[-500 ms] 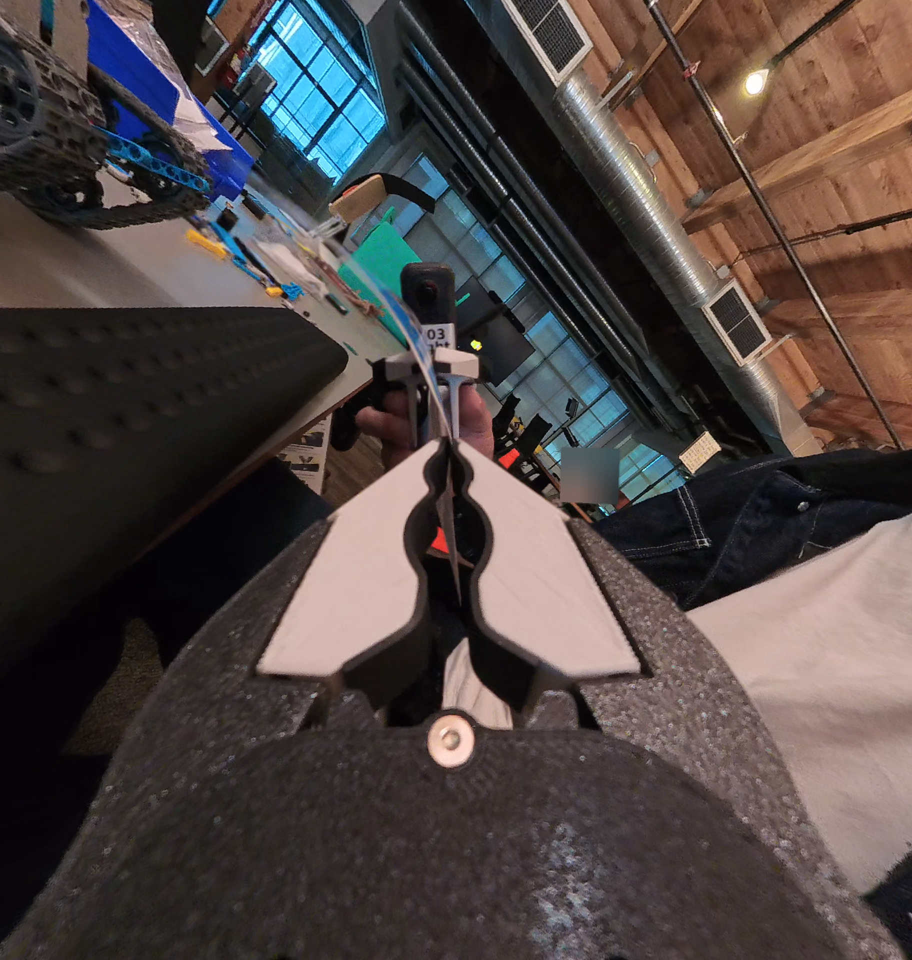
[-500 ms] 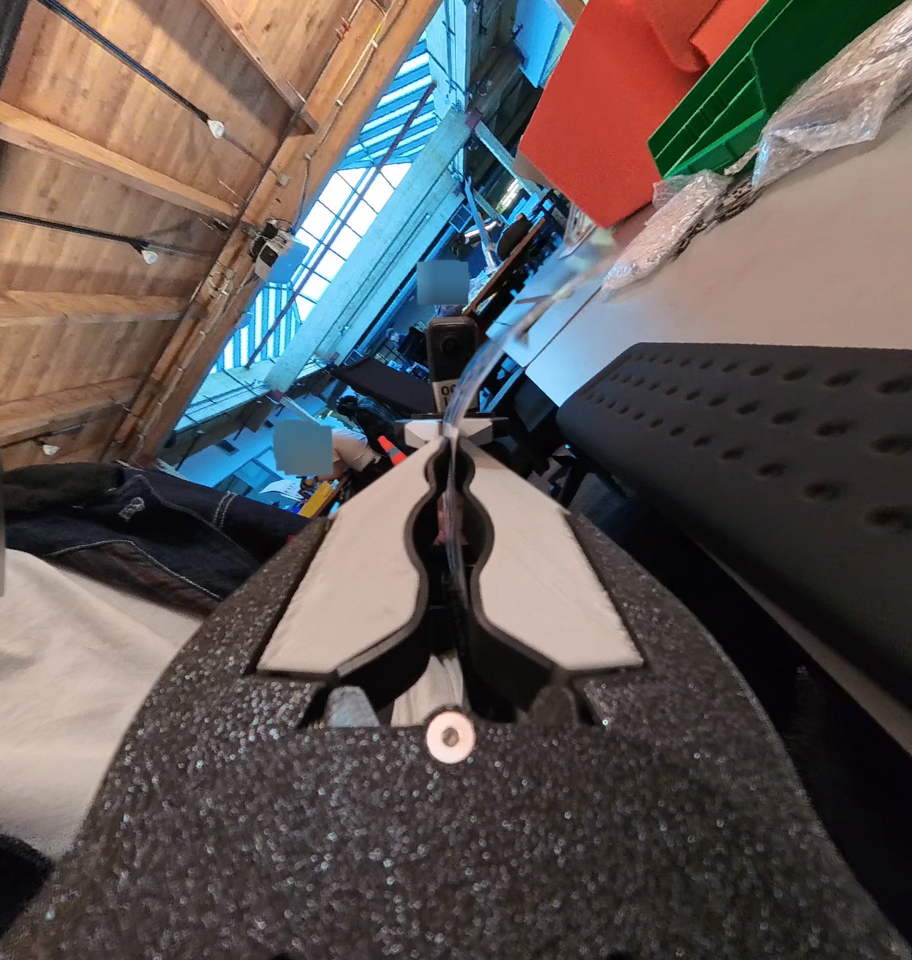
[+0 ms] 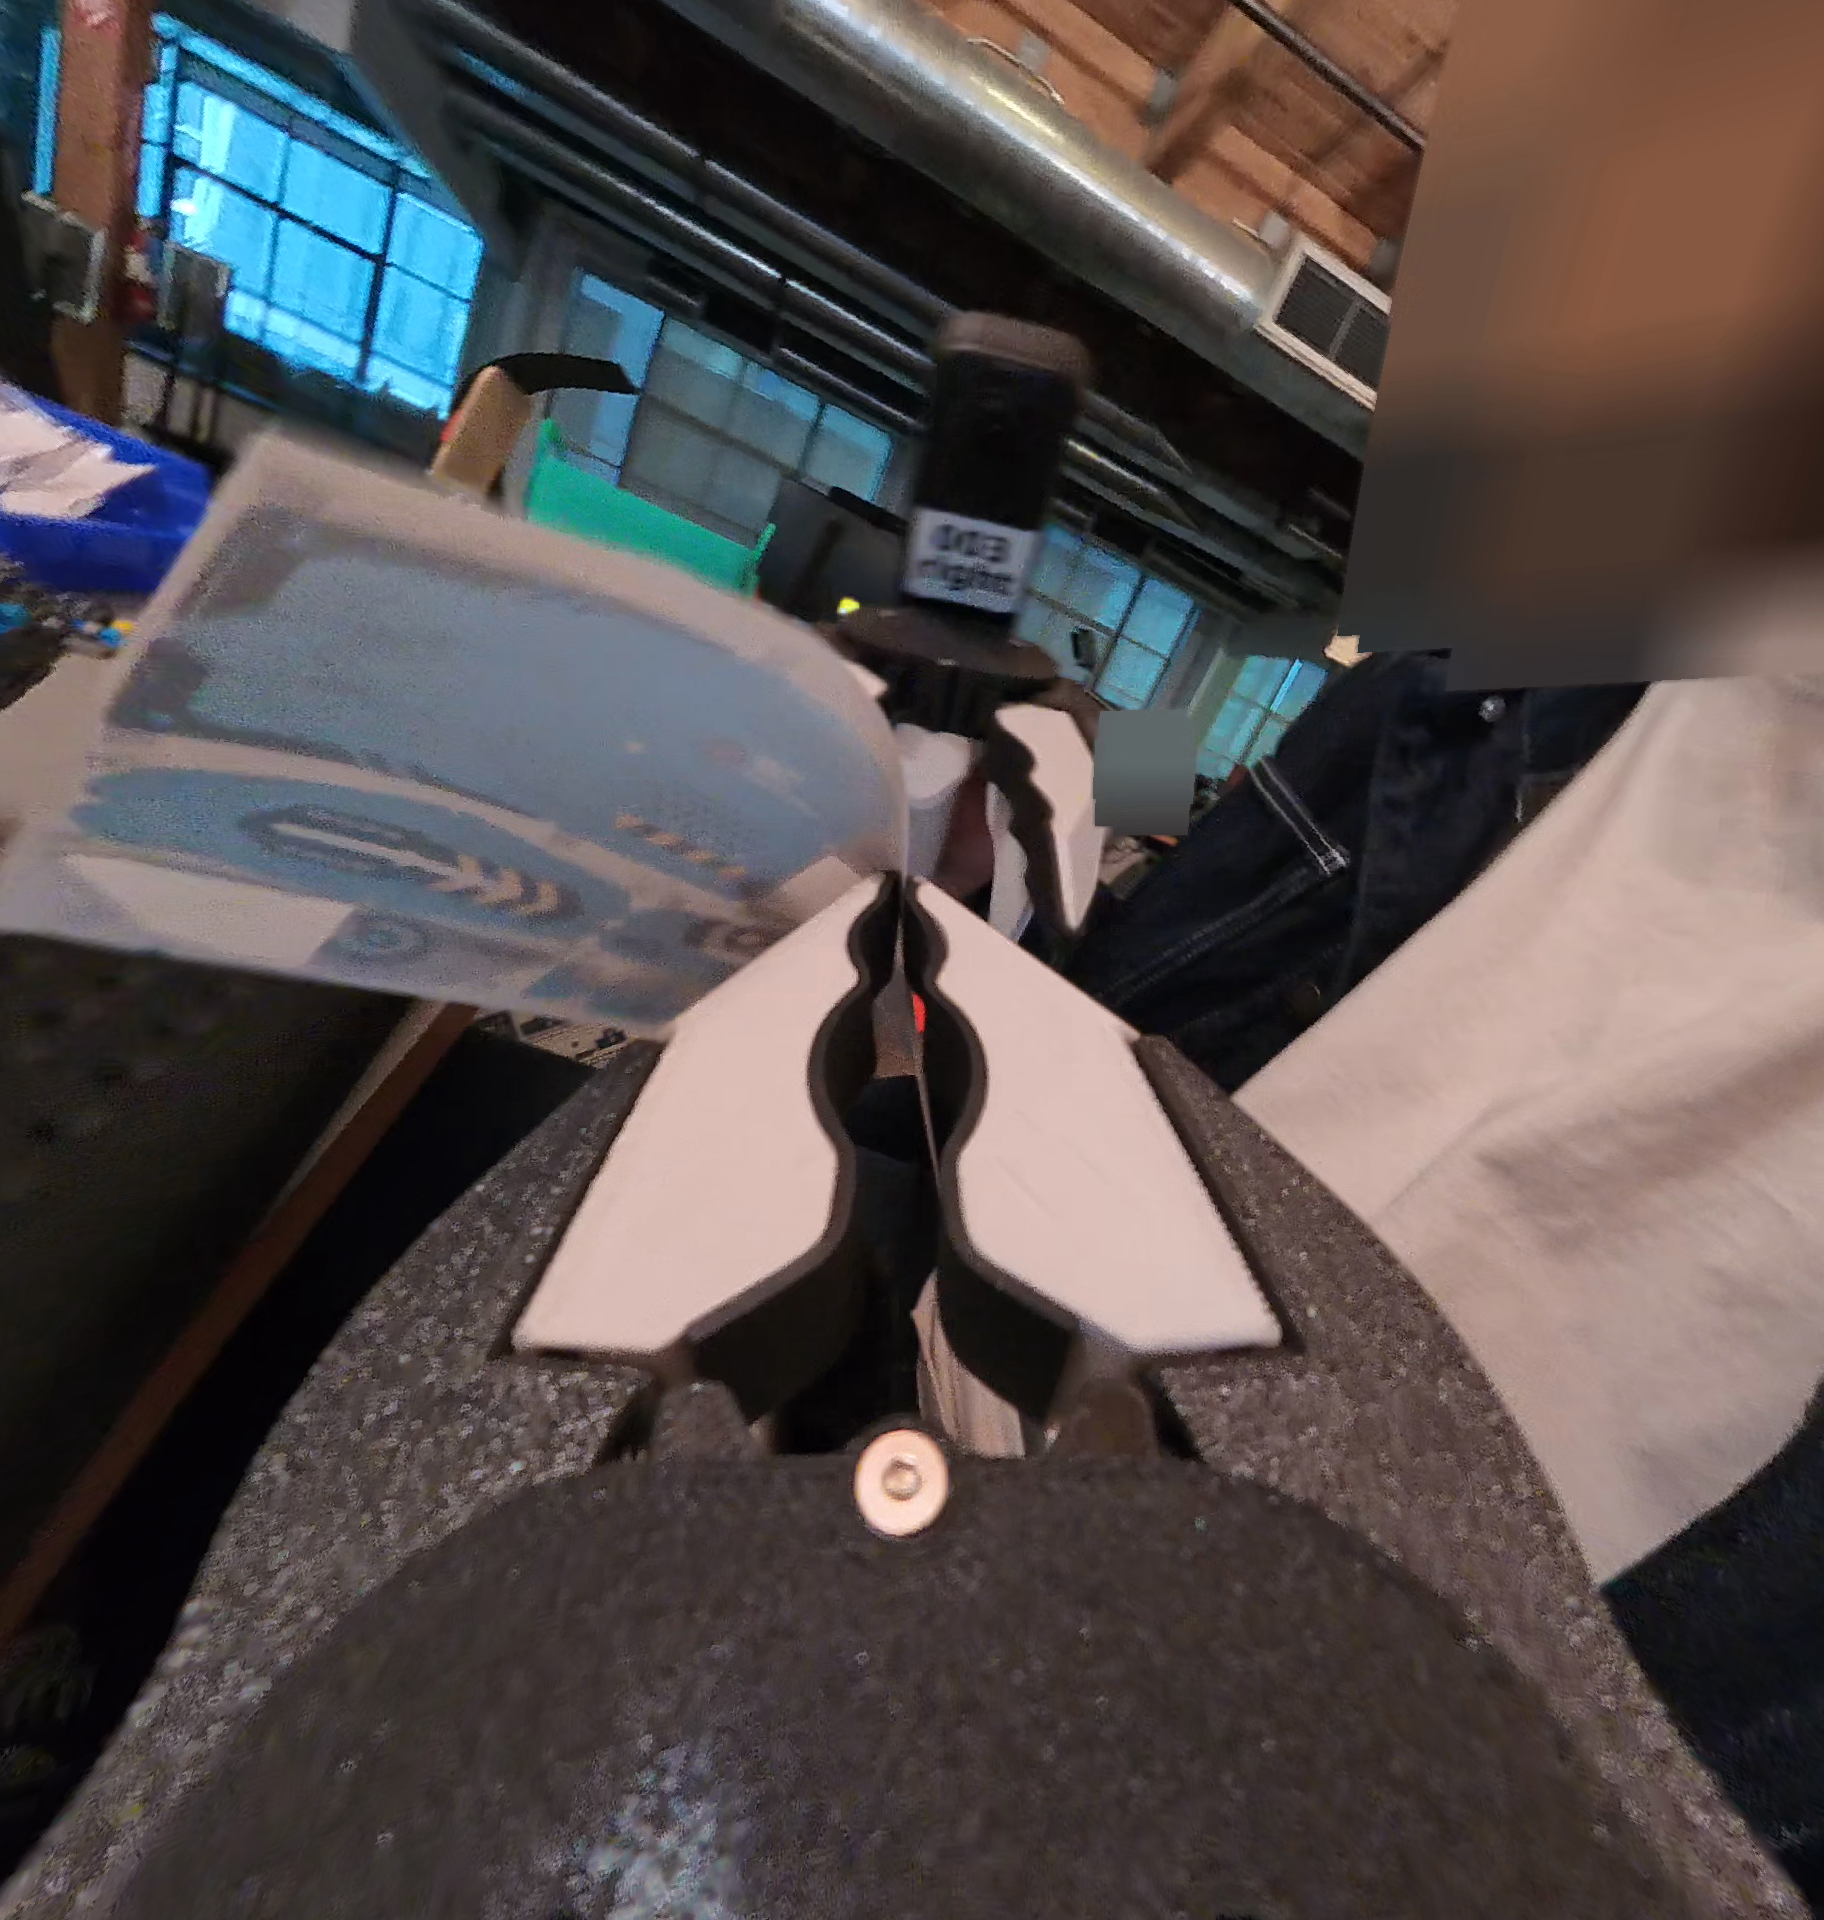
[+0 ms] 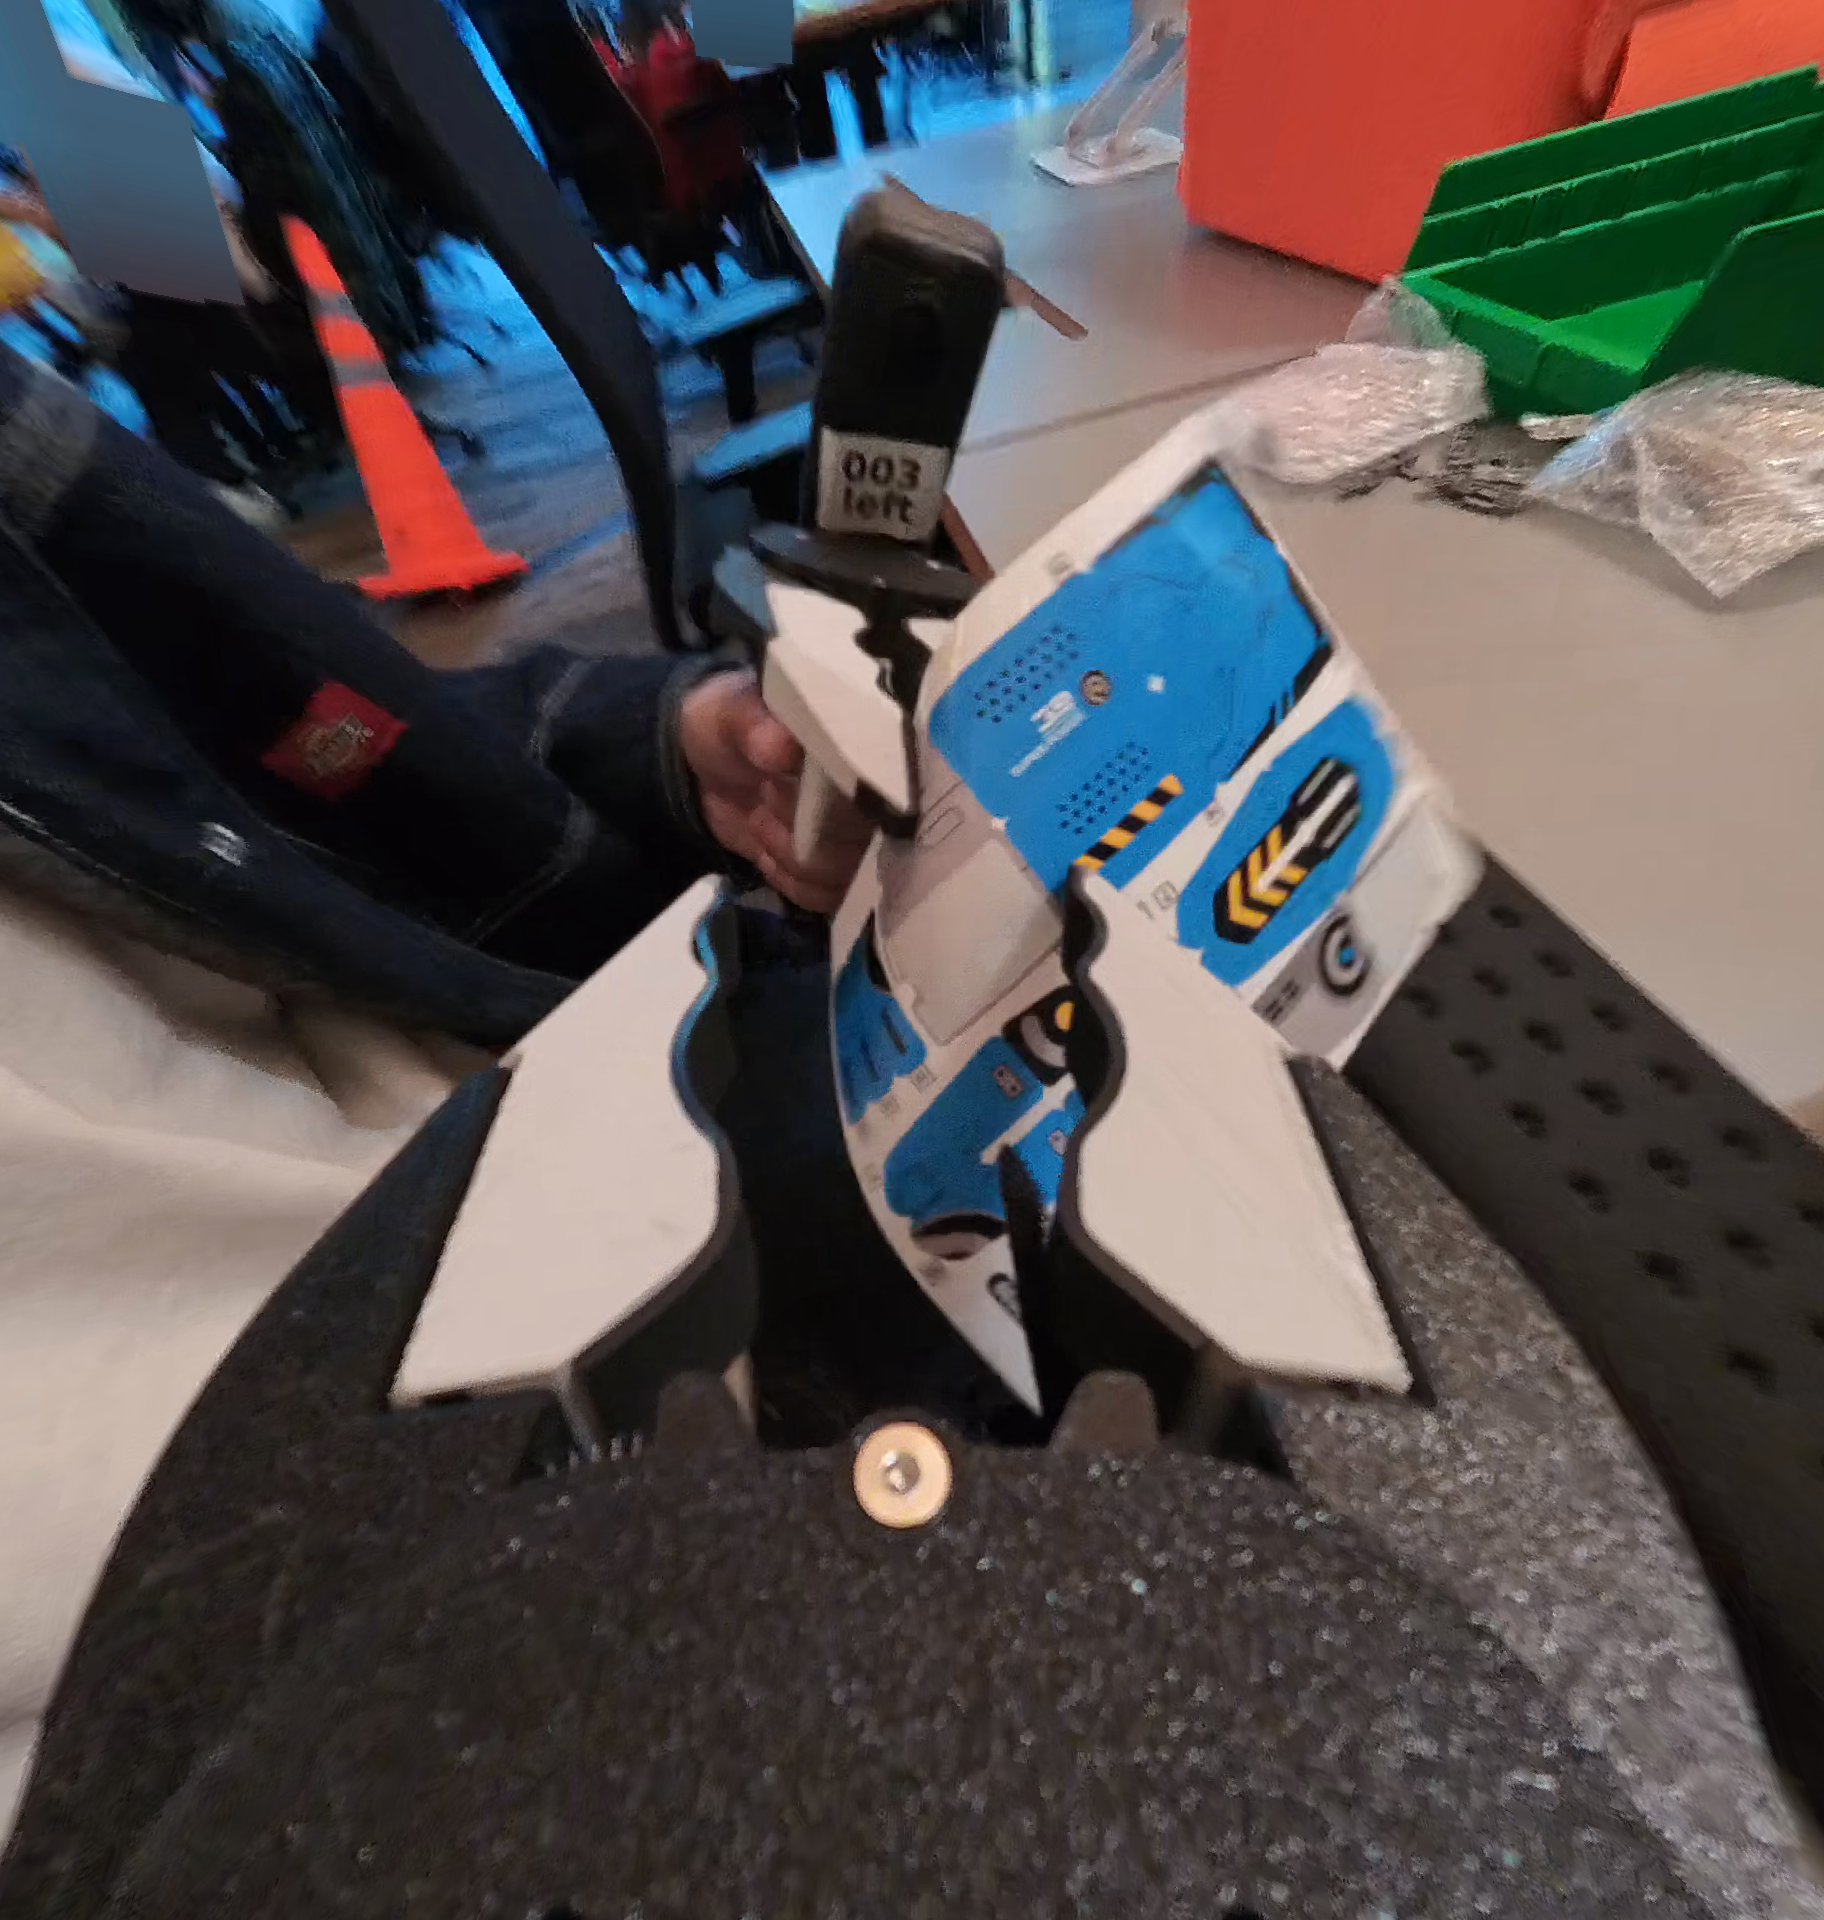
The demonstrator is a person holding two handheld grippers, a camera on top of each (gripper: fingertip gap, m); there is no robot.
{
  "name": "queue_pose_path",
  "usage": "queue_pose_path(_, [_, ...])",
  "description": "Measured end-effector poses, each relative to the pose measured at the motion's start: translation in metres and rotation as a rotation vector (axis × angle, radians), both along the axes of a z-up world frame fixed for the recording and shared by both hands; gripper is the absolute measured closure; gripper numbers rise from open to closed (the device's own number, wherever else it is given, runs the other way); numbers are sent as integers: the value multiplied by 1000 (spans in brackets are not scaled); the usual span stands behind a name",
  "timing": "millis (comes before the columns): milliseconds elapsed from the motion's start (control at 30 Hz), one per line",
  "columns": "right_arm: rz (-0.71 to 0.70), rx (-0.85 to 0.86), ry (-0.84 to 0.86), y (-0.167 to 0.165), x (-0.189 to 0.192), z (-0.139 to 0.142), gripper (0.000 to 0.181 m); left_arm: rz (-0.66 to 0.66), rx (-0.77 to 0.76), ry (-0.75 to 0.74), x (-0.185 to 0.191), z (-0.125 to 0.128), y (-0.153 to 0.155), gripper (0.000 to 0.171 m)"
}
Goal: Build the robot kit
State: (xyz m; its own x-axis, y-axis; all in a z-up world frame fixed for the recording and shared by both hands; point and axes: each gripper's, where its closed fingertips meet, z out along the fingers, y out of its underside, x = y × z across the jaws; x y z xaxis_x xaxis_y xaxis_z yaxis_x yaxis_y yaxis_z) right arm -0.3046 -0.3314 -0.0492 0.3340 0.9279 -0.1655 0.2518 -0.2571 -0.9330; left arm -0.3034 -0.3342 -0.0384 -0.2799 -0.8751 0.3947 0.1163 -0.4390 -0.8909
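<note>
1. Two handheld grippers are seen facing each other, with one sticker sheet between them, printed with blue, white, black and yellow shapes.
2. The jaws of the left gripper are clenched tip to tip on an edge of the sticker sheet; from the tips the sheet curls away to the left, its printed face pale and blurred in this view.
3. Beyond the left jaws, the right gripper is seen with a black camera mounted on top, bearing a small white label.
4. The jaws of the right gripper are spread apart and released; the sheet passes through the gap and lies against the inner face of the right-hand finger, with a corner reaching back toward the jaw base.
5. Ahead of the right jaws, the left gripper is seen pinching the sheet's far edge, and a hand in a dark denim sleeve is wrapped round its handle.
6. To the right of the right jaws lies a black perforated mat at the edge of a pale counter; farther along it are crumpled clear plastic wrap, green bins and an orange box.
7. To the left of the right jaws a white garment is seen, and beyond it an orange traffic cone on the floor.
8. Behind the left jaws, large windows and a silver duct are visible.
</note>
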Motion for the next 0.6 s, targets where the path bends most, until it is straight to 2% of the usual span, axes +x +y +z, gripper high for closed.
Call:
queue_pose_path(100, [99, -128, 175, -12, -8, 12, 127, -49, 41, -15, 0, 3, -13, 171])
queue_pose_path(200, [154, -191, 216, -17, -11, 7, 138, -64, 49, -1, 4, 1, -17, 171])
queue_pose_path(300, [139, -197, 257, -11, -7, 8, 155, -54, 34, 4, 4, -1, -13, 171])
queue_pose_path(367, [109, -189, 261, -4, -2, 8, 165, -29, 23, 22, 5, -4, -7, 171])
queue_pose_path(500, [77, -166, 233, 1, 0, 3, 167, -12, -11, 28, 8, -7, -2, 171])
queue_pose_path(600, [44, -130, 147, 5, 1, -9, 166, 1, -23, 45, 9, -11, 0, 171])
